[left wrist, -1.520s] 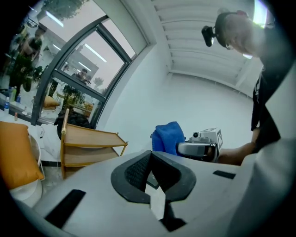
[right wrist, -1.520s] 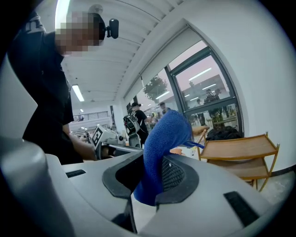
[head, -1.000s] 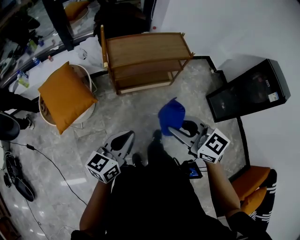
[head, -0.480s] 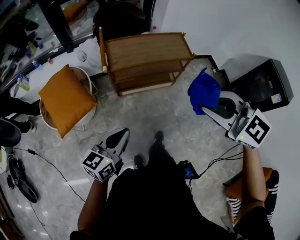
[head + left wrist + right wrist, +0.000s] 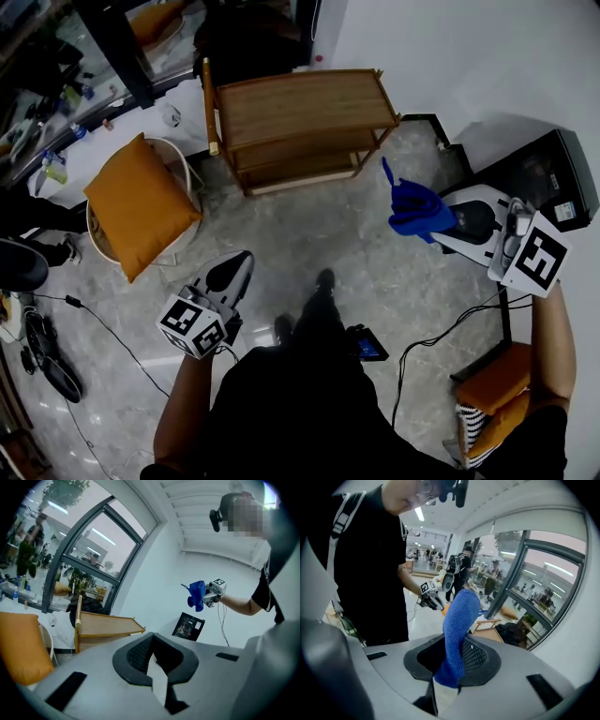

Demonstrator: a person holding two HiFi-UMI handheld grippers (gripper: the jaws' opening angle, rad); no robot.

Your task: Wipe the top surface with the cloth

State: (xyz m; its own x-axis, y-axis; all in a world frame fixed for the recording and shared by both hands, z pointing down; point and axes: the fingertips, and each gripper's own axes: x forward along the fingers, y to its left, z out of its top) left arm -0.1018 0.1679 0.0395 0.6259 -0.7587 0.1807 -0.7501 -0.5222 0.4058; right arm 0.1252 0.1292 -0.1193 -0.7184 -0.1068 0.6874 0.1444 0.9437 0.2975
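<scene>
A wooden shelf unit (image 5: 300, 108) stands against the wall ahead of me, its top board bare; it also shows in the left gripper view (image 5: 105, 625). My right gripper (image 5: 441, 220) is held out to the right of the shelf, well short of it, and is shut on a blue cloth (image 5: 417, 208). In the right gripper view the blue cloth (image 5: 457, 634) stands up from between the jaws of the right gripper (image 5: 452, 667). My left gripper (image 5: 232, 272) hangs low near my left leg, shut and holding nothing, as the left gripper view (image 5: 152, 660) confirms.
An orange cushion (image 5: 141, 206) lies on a round white chair left of the shelf. A black box (image 5: 539, 173) stands by the right wall, with an orange seat (image 5: 497, 389) nearer me. Cables (image 5: 103, 328) and a small device (image 5: 367, 347) lie on the marble floor.
My right gripper has swung out to the right and slightly forward with the blue cloth in it. The left gripper has hardly moved.
</scene>
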